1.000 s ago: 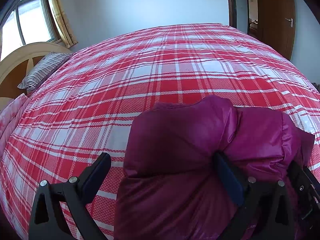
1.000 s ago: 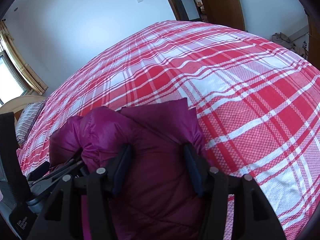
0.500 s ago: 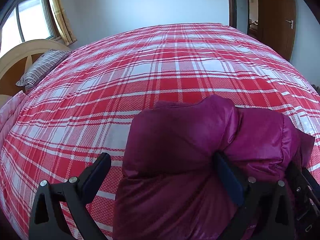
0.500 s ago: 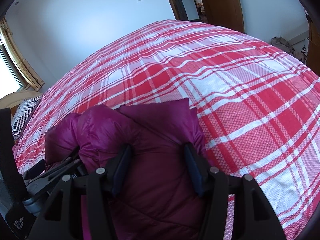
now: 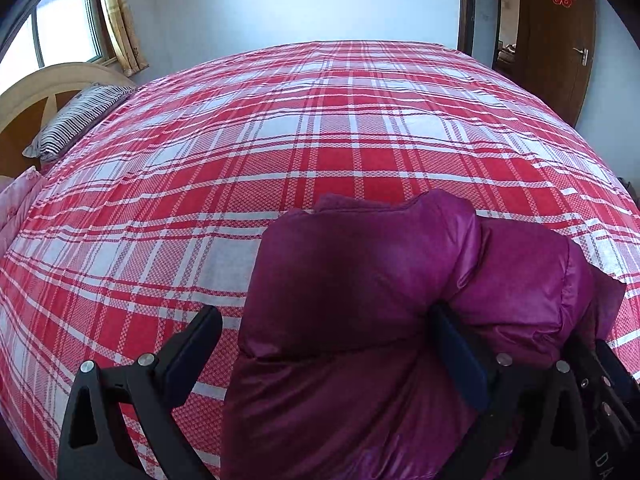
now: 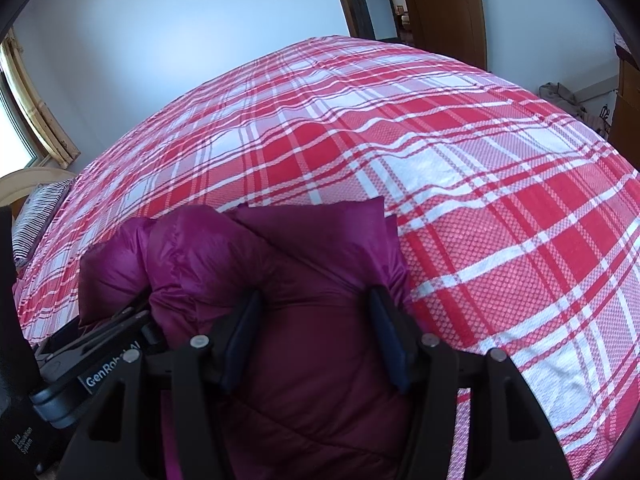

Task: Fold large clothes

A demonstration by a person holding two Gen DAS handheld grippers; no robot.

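**Puffy jacket bunched on a checked bed**

Little has shifted since the earlier pictures: both views have tilted a touch, so the striped pillow (image 5: 76, 118) sits a bit further into the left wrist view, while the jacket keeps the same bunched shape on the bed.

That jacket (image 5: 360, 300) is a glossy, plum-purple padded garment, its shell smooth and faintly shiny, swelling into rounded quilted lobes with soft creases where they meet. It lies on the near part of the bed (image 5: 320, 128), piled thick rather than flat. A flatter, pointed fold of the same cloth juts out at its far edge in the right wrist view.

The left tongs (image 5: 324, 344) stand wide apart: the right finger is sunk against a puffy lobe, while the left finger (image 5: 192, 344) hangs clear over bare bedcover, touching no cloth. So the jacket sits only partly between them, unpinched.

The right tongs (image 6: 316, 320) straddle a thick roll of the jacket, both dark blue pads (image 6: 240, 332) pressed into the padding on either side, which bulges up between them.

The bedcover is a woven red-and-white check with a fine dotted weave, lying mostly smooth with shallow ripples. A curved, pale wooden headboard (image 5: 44, 88) rises behind the pillow. A dark wooden door (image 5: 560, 40) stands beyond the far side of the bed.
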